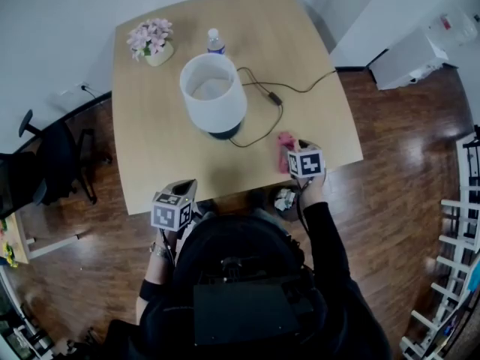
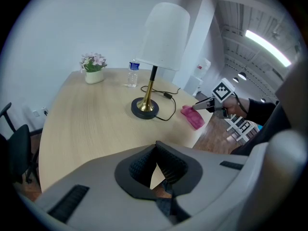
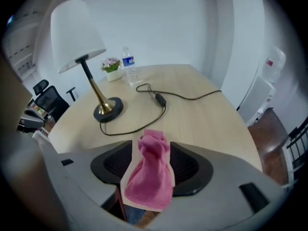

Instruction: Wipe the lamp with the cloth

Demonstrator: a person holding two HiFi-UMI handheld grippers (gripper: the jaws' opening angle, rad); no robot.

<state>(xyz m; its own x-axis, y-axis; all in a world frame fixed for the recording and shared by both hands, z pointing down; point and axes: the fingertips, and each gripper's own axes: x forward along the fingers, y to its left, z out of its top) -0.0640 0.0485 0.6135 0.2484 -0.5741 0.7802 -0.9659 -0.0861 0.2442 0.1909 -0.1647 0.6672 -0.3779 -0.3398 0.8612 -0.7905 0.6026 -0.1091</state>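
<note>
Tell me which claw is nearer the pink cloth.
Right. The right claw stands open around the cloth at the table's near edge; the left claw, shut, is well apart further left.

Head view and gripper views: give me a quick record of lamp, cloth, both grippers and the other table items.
lamp: upright on the table, white shade, cord trailing off the far right edge
cloth: pink, at the table's near edge, between the right gripper's jaws
left gripper: shut, empty
right gripper: open, not pressing the cloth
also on table: water bottle, potted flowers
</note>
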